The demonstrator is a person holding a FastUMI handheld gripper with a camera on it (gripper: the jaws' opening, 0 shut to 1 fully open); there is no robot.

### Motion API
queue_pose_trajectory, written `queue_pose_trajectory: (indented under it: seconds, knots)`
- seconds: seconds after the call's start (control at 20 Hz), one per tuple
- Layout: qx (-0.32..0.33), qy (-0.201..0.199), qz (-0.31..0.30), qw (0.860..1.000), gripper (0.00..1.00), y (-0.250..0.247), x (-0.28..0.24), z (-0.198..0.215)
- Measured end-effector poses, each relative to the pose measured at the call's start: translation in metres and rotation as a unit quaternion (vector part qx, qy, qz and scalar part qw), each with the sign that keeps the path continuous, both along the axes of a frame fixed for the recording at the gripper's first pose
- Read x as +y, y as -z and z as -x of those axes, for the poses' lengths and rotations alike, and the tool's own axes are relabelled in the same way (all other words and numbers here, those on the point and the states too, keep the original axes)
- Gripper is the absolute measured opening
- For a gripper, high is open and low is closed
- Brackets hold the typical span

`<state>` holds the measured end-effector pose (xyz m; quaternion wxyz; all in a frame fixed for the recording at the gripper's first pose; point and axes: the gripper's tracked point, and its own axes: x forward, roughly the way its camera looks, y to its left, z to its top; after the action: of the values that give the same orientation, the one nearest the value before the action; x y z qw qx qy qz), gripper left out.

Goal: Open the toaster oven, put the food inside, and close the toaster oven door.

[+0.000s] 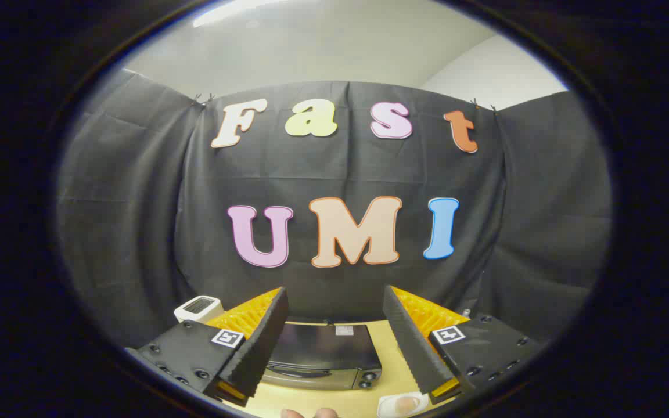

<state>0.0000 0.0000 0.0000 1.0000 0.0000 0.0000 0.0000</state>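
A black toaster oven (324, 355) sits on the light wooden table (392, 348), below and just ahead of my fingers, seen from above with its door at the near side shut. My gripper (334, 305) hangs high over it, open, with nothing between the two black ridged fingers (262, 342). A piece of pale food on a small white plate (402, 404) lies on the table just in front of the oven, under the right finger. More food (311, 413) peeks in at the near table edge.
A small white appliance (198, 307) stands on the table to the left of the oven, behind the left finger. The black cloth wall closes off the back of the table.
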Motion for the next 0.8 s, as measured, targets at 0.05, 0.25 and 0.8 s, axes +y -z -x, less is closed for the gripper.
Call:
queue_pose_trajectory:
  seconds: [0.05, 0.25, 0.8]
  knots:
    - [0.0, -0.005, 0.004, 1.0, 1.0, -0.001, 0.005, -0.002]
    - [0.007, -0.014, 0.004, 1.0, 1.0, 0.001, 0.01, -0.007]
    - [0.014, -0.005, -0.03, 0.999, 1.0, 0.005, -0.003, -0.008]
